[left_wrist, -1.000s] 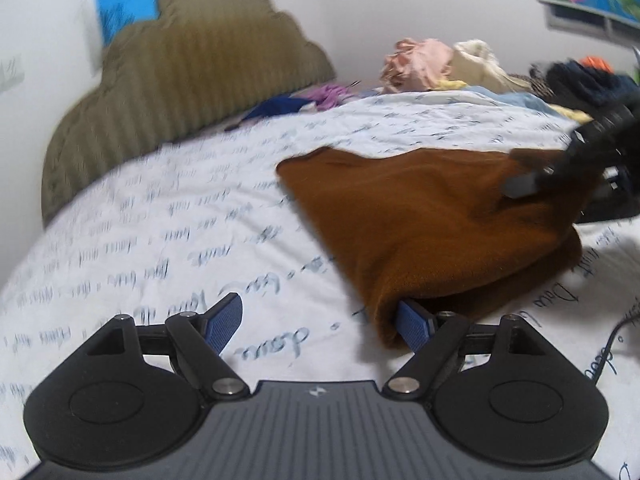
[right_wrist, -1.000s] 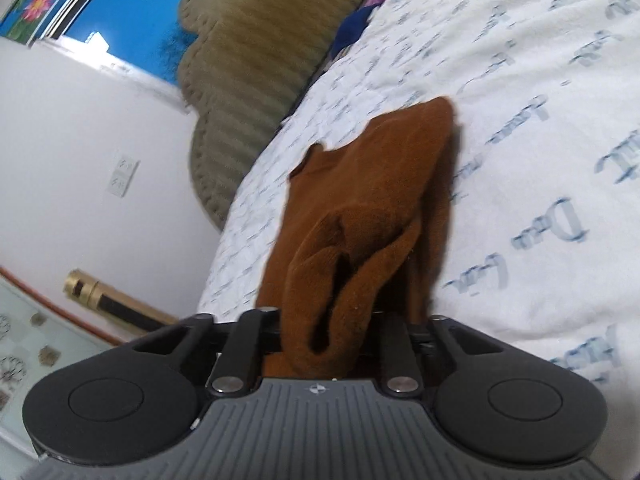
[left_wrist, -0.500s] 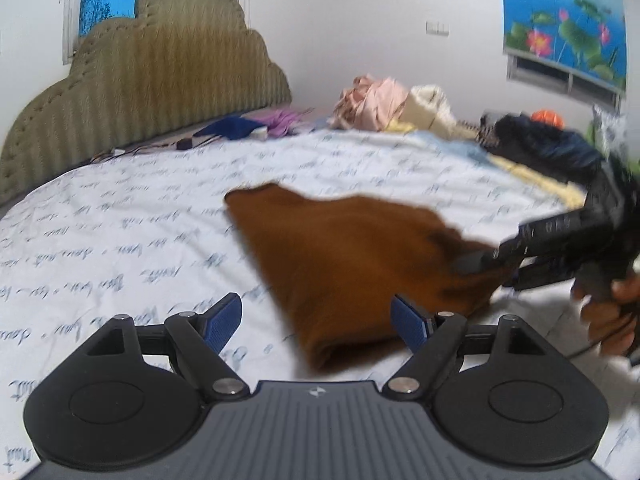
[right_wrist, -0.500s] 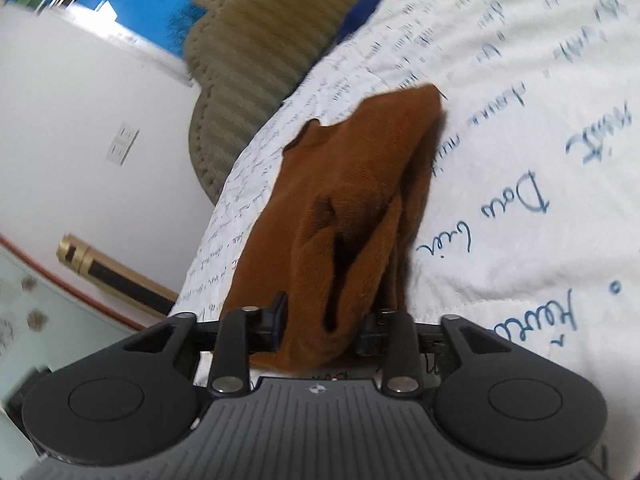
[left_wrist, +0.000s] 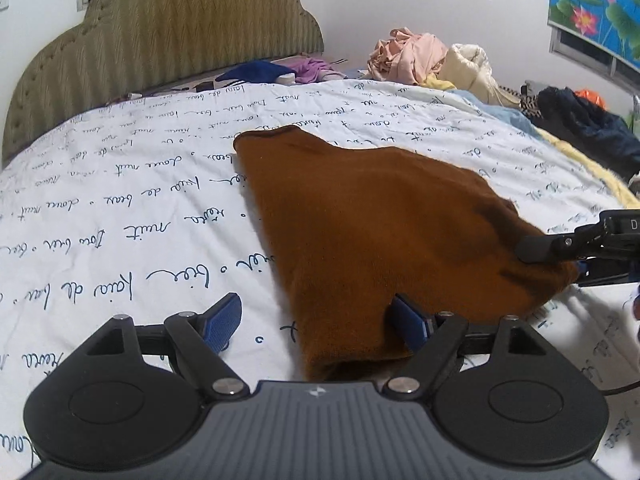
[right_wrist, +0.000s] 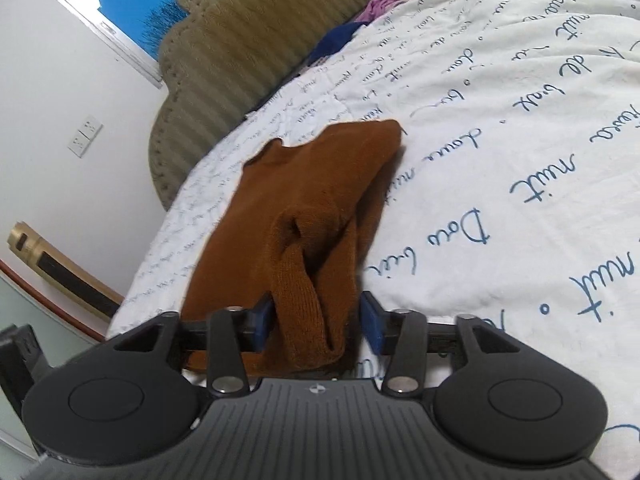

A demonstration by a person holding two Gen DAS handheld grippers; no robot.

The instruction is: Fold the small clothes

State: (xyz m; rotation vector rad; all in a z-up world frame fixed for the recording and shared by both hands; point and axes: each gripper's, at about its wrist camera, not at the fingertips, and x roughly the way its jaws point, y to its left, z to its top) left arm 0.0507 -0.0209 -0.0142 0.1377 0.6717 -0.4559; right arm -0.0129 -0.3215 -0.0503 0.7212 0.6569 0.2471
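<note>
Left wrist view: the brown garment lies folded mid-bed, flatter than a second ago. The left gripper is wide, its right pad touching the near edge. The right gripper has loosened, its pads now apart around a bunched end. Bedsheet toward the headboard offers room.

Both wrist views look low and close across the same brown garment.
</note>
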